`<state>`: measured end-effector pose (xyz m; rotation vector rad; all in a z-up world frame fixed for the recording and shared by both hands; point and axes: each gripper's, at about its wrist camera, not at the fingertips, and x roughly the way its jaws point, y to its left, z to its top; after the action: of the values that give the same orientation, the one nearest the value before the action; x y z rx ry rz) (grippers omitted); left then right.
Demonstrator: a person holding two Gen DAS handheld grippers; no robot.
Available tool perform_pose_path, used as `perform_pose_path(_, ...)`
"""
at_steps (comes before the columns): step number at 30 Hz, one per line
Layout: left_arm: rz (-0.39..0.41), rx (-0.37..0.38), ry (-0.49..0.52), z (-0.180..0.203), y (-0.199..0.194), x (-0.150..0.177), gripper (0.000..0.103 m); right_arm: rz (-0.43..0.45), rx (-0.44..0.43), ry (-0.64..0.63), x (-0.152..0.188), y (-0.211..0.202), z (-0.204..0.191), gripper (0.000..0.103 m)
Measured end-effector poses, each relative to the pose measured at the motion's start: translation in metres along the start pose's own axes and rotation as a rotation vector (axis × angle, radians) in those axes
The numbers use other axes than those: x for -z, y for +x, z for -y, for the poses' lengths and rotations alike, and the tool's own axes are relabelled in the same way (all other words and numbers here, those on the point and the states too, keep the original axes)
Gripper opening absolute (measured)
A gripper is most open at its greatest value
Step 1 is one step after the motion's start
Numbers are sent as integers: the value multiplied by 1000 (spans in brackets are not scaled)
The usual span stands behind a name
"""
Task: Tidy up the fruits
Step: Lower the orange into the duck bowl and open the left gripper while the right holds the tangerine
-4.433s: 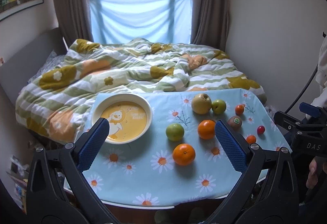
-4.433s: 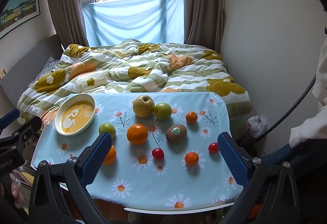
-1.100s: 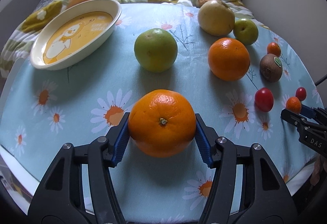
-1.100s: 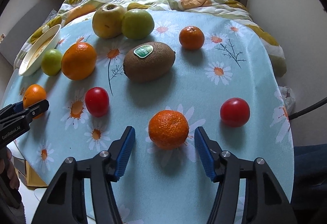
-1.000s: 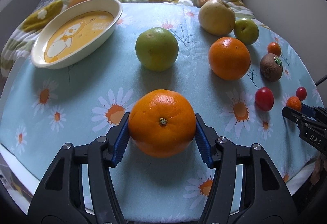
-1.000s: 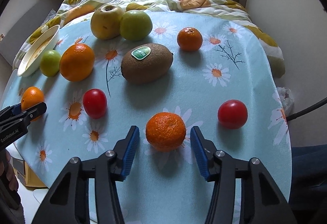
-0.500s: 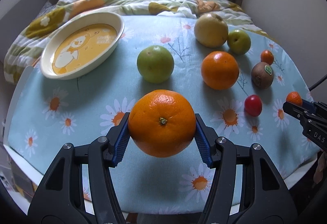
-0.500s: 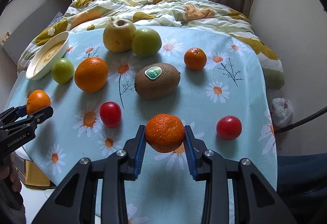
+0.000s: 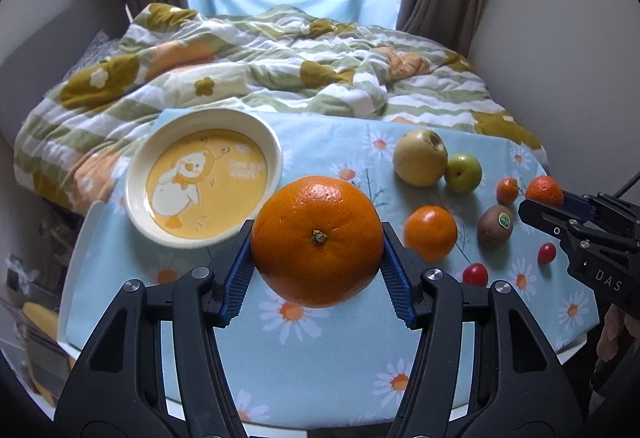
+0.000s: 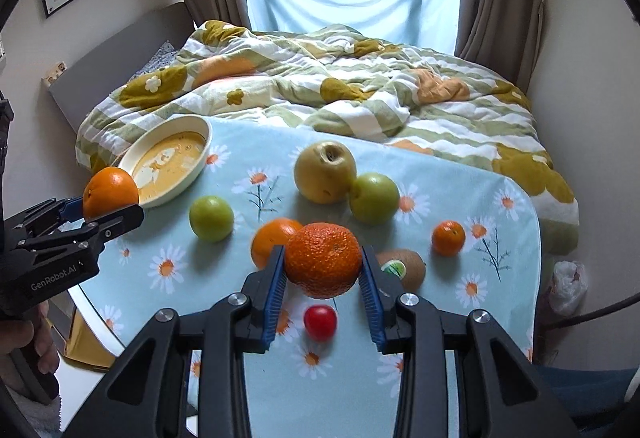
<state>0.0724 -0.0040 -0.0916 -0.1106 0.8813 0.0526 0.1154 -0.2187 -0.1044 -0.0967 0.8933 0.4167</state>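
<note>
Orange fruit fills both tongs: the left gripper pinches an orange, the right gripper a mandarin. One dish and eight fruits lie on the cloth.

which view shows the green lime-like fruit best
The right wrist view: the green fruit sits in the open on the tablecloth near the dish. In the left wrist view it cannot be seen, apparently hidden behind the held large orange.

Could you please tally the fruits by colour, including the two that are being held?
Orange fruits: 4
Green fruits: 2
Red fruits: 2
Yellow fruit: 1
Brown kiwi: 1
Total: 10
</note>
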Motion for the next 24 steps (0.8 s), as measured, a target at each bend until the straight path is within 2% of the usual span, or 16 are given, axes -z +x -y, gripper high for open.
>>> perform_pose_path(11, -9, 37, 36, -81, 23, -56, 65, 34, 8, 36, -63, 24, -69, 33)
perform_pose_path(17, -43, 55, 63, -124, 59, -76, 65, 20, 40, 75, -82, 48, -102, 33)
perform_pose_path(24, -93, 74, 121, -156, 107, -88, 65, -19, 83, 144, -91, 79, -120, 33)
